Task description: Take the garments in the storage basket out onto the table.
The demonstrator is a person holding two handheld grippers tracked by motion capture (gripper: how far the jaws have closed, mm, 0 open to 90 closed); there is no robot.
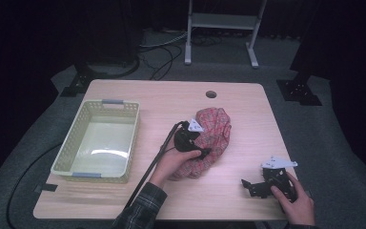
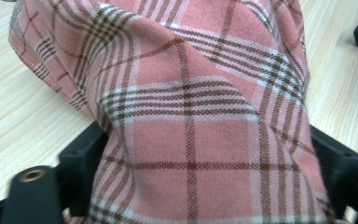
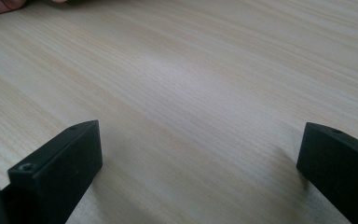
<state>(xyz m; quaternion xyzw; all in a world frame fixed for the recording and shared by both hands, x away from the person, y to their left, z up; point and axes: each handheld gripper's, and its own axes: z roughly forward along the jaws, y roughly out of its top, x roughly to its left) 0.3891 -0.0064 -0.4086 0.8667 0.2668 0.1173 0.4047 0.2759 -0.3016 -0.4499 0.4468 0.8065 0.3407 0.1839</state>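
High overview; two close claw-mounted views

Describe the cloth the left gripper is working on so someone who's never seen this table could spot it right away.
On the light wooden table, right of the pale yellow plastic basket, lies a bunched pink plaid cloth near the centre. The left gripper sits at its near edge, fabric draped between its jaws. It is the table's one soft, patterned thing.

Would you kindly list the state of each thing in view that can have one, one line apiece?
Pink plaid cloth: crumpled in a heap on the table, lying between the left jaws.
Pale yellow plastic basket: upright, nothing inside.
Left gripper: jaws spread around the cloth, not pressing it.
Right gripper: jaws wide open, nothing between them, low over the light wooden table.
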